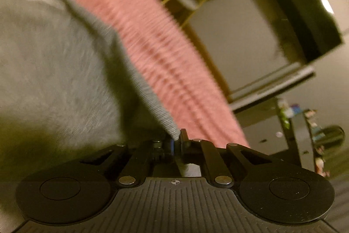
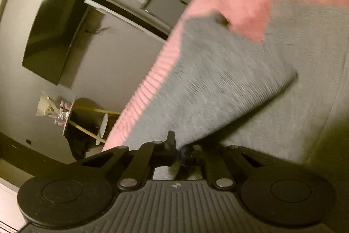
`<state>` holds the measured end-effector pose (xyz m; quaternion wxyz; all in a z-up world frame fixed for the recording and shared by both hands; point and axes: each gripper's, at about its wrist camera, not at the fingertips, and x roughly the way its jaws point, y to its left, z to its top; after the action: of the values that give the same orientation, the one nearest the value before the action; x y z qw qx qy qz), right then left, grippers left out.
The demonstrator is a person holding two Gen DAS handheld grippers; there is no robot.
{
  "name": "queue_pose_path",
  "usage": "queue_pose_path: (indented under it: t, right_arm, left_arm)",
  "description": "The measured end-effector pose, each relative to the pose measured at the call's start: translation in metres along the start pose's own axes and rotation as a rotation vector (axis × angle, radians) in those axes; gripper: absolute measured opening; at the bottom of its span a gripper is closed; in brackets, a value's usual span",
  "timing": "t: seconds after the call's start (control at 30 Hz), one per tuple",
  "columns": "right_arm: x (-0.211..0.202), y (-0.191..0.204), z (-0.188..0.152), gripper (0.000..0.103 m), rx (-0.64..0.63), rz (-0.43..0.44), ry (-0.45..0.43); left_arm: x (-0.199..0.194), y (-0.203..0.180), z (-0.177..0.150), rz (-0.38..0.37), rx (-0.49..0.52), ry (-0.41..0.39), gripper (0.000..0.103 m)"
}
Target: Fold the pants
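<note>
Pants (image 1: 54, 62) of grey knit lie over a pink ribbed blanket (image 1: 157, 49), blurred in both views. At the left, the left gripper (image 1: 176, 141) is clamped tight on a ribbed grey edge of them, with the blanket just beside it. Beyond hangs a dark television (image 1: 305, 10) on the wall. Over at the right, the right gripper (image 2: 177, 146) is pinched closed on a folded grey flap (image 2: 218, 80), lifted above the cloth beneath.

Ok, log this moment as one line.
left hand-held gripper: shut on grey pants | right hand-held gripper: shut on grey pants | pink blanket underneath
</note>
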<state>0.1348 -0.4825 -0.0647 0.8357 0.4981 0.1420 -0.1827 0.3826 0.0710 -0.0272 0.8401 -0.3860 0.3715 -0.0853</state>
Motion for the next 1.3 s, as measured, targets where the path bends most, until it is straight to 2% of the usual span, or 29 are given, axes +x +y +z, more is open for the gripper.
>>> queue_pose_path:
  t: [0.1,0.2,0.23,0.33,0.4,0.5,0.57,0.6,0.63,0.7,0.73,0.77,0.83,0.93,0.97,1.0,1.03,1.1,1.13,1.17,1.23,1.3]
  right_arm:
    - [-0.047,0.022,0.013,0.005,-0.101,0.048,-0.075]
    - [-0.104,0.025,0.02,0.005,-0.187,0.077,-0.121]
    - [-0.122,0.022,0.02,0.005,-0.218,0.074,-0.13]
    - [-0.166,0.003,0.012,0.005,-0.286,0.025,-0.139]
    - [-0.182,-0.024,0.002,0.005,-0.273,-0.038,-0.12]
    - [-0.18,-0.068,-0.011,0.005,-0.199,-0.159,-0.062]
    - [-0.173,-0.087,-0.017,0.008,-0.179,-0.221,-0.028]
    - [-0.171,-0.091,-0.018,0.01,-0.166,-0.232,-0.02]
    - [-0.171,-0.094,-0.019,0.011,-0.154,-0.222,-0.019]
    - [-0.172,-0.097,-0.018,0.013,-0.119,-0.188,-0.017]
    - [-0.17,-0.099,-0.017,0.019,-0.099,-0.175,-0.006]
    - [-0.167,-0.099,-0.017,0.019,-0.085,-0.173,0.001]
    - [-0.16,-0.099,-0.015,0.019,-0.066,-0.167,0.012]
    - [-0.149,-0.097,-0.016,0.02,-0.037,-0.16,0.017]
    - [-0.147,-0.099,-0.016,0.02,-0.024,-0.159,0.019]
    - [-0.148,-0.098,-0.019,0.02,-0.021,-0.155,0.02]
    - [-0.148,-0.1,-0.019,0.019,-0.02,-0.158,0.022]
    - [-0.146,-0.097,-0.017,0.014,-0.031,-0.165,0.027]
    - [-0.146,-0.093,-0.016,0.007,-0.049,-0.167,0.029]
    - [-0.147,-0.088,-0.015,0.006,-0.073,-0.175,0.03]
    - [-0.153,-0.076,-0.01,0.005,-0.14,-0.192,0.006]
    - [-0.17,-0.064,-0.001,0.005,-0.194,-0.175,-0.06]
  left_arm:
    - [-0.069,-0.012,-0.02,-0.087,0.074,-0.059,0.006]
    - [-0.144,-0.005,-0.063,-0.15,0.13,-0.103,0.007]
    - [-0.162,0.0,-0.078,-0.149,0.146,-0.102,0.007]
    - [-0.208,0.028,-0.141,-0.11,0.16,-0.073,0.007]
    - [-0.216,0.052,-0.176,-0.065,0.121,-0.036,0.008]
    - [-0.217,0.076,-0.21,0.082,0.118,0.02,0.011]
    - [-0.224,0.078,-0.208,0.131,0.165,-0.014,0.022]
    - [-0.224,0.077,-0.201,0.153,0.184,-0.043,0.043]
    - [-0.231,0.077,-0.194,0.184,0.196,-0.098,0.07]
    - [-0.24,0.081,-0.177,0.23,0.198,-0.189,0.085]
    - [-0.241,0.085,-0.163,0.26,0.192,-0.225,0.088]
    - [-0.239,0.09,-0.15,0.284,0.183,-0.232,0.09]
    - [-0.233,0.106,-0.124,0.343,0.113,-0.237,0.09]
    - [-0.218,0.133,-0.092,0.377,-0.012,-0.211,0.088]
    - [-0.212,0.141,-0.084,0.361,-0.048,-0.202,0.087]
    - [-0.208,0.149,-0.079,0.35,-0.085,-0.186,0.071]
    - [-0.206,0.158,-0.075,0.347,-0.131,-0.169,0.045]
    - [-0.203,0.169,-0.065,0.321,-0.202,-0.133,0.021]
    - [-0.202,0.172,-0.063,0.297,-0.212,-0.129,0.016]
    - [-0.206,0.17,-0.062,0.272,-0.203,-0.131,0.015]
    - [-0.223,0.162,-0.062,0.237,-0.161,-0.167,0.013]
    - [-0.249,0.161,-0.058,0.17,-0.153,-0.212,0.013]
